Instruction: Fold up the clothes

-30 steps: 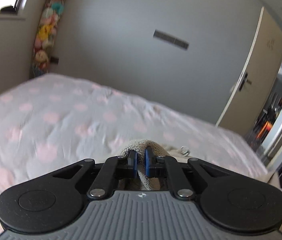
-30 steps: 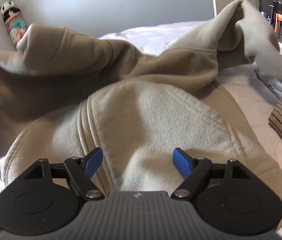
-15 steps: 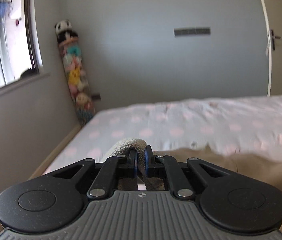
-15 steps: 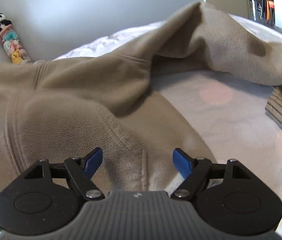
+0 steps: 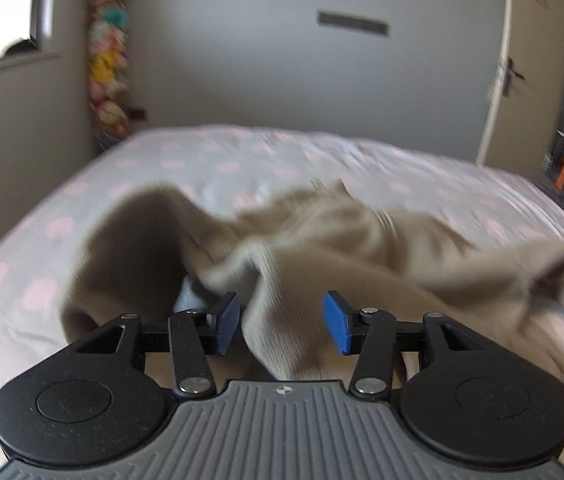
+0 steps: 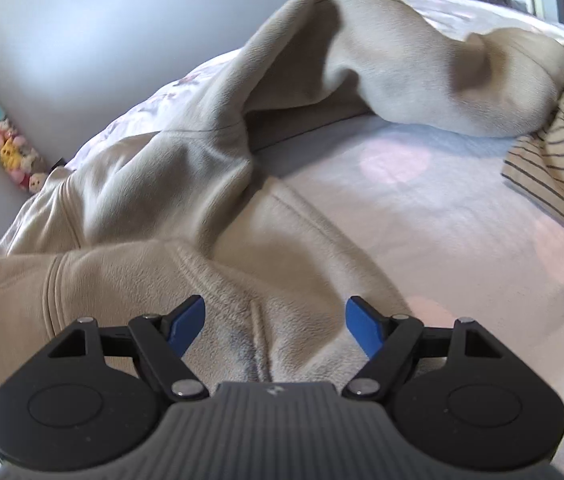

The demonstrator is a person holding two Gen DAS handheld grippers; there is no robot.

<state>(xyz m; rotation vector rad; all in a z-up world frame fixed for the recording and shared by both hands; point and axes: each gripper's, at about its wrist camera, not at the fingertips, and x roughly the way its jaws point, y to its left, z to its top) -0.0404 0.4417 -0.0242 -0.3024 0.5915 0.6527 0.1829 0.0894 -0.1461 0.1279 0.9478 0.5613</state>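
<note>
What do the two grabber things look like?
Both look alike. The left gripper and right gripper each have a ribbed grey body, black jointed links with silver screws, two round black discs at the sides, and blue pads on the fingers.

Both grippers: black linkage arms, silver pivot screws, blue jaws, grey ribbed housing, round black discs.

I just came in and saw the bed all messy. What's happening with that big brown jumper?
A person is folding clothes on the bed with a two-finger gripper in each hand. The beige fleece jumper lies crumpled on the spotted cover. The left gripper is open, with a fold of the jumper hanging loose between its pads. The right gripper is open too, just above the jumper. A striped top waits at the side. Nothing is folded yet.
</note>
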